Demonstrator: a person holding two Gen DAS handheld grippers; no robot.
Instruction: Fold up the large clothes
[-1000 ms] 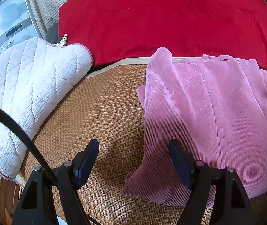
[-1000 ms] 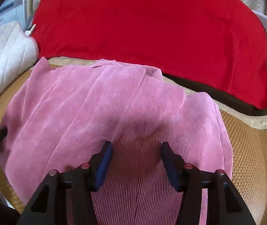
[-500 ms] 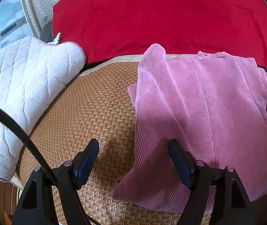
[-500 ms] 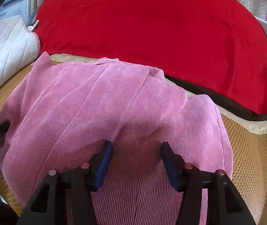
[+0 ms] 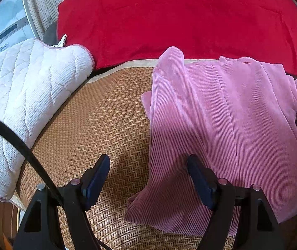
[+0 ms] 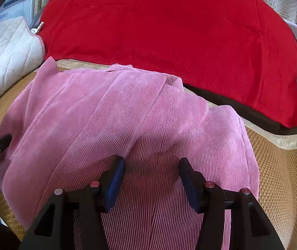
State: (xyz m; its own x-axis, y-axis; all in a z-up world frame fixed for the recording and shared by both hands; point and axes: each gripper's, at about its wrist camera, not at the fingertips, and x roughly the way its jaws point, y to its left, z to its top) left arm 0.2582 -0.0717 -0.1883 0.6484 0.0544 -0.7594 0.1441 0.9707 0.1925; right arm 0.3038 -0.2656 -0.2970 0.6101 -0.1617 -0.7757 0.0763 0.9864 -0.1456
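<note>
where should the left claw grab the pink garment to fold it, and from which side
Probably the loose near-left corner of the pink garment, approached from the left over the woven mat. That corner lies as a free flap beyond the straight left edge, just ahead of the open left claw.

Both wrist views look down closely, sharing the pink garment (image 5: 221, 125) ahead.

Pink ribbed garment (image 5: 221, 125), tan herringbone woven mat (image 5: 98, 125), red blanket (image 5: 179, 16), white quilted pillow (image 5: 23, 87).

pink ribbed garment (image 5: 221, 120) (image 6: 115, 129) lies partly folded on the woven mat (image 5: 98, 125), layers overlapping, creased.
</note>
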